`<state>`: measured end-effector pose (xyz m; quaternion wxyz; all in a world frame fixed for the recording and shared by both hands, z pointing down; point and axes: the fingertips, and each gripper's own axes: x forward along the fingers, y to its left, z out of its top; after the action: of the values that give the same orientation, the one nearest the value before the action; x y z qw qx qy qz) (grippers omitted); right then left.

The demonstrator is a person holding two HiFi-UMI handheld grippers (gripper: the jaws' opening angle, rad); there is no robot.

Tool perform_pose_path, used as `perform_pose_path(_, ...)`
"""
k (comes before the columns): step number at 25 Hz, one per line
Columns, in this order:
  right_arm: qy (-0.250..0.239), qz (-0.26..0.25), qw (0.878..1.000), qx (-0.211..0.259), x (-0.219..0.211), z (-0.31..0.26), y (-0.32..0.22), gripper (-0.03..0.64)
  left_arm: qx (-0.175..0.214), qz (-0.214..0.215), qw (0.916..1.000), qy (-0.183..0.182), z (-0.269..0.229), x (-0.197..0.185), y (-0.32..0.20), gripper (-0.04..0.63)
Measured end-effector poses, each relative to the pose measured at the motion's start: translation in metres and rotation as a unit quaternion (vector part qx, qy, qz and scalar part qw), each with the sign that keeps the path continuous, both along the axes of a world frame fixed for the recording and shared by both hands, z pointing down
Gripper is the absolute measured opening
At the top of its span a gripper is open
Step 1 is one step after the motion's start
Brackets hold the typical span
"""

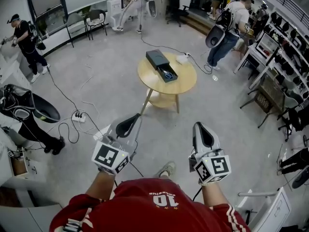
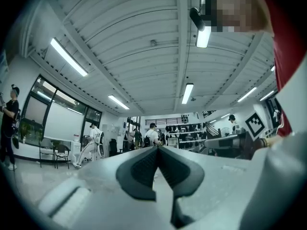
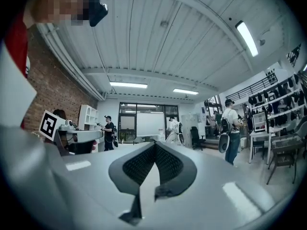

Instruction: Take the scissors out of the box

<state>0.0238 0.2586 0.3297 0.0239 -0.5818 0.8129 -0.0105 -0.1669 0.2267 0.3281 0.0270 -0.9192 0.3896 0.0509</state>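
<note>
Left gripper (image 1: 128,124) lower centre of head view, jaws together, empty. Right gripper (image 1: 203,134) just right of it, likewise closed, empty, held level.

Red white-striped jersey (image 1: 145,209); grey left gripper (image 1: 136,118), right gripper (image 1: 199,127) with marker cubes (image 1: 110,157).

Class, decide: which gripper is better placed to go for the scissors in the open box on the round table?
Right, narrowly: the scissors lie at the open box's right-hand end, on the right gripper's side. It and the left gripper are shut, empty, far from the table.
</note>
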Motion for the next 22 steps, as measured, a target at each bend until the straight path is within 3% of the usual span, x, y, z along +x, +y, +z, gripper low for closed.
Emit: perform_pose_path(22, -0.003, 0.01, 1.0, -0.006, 0.018, 0.003, -0.012, -0.009, -0.013, 0.026, 0.9995, 0.011, 0.008, 0.024, -0.025, 0.003)
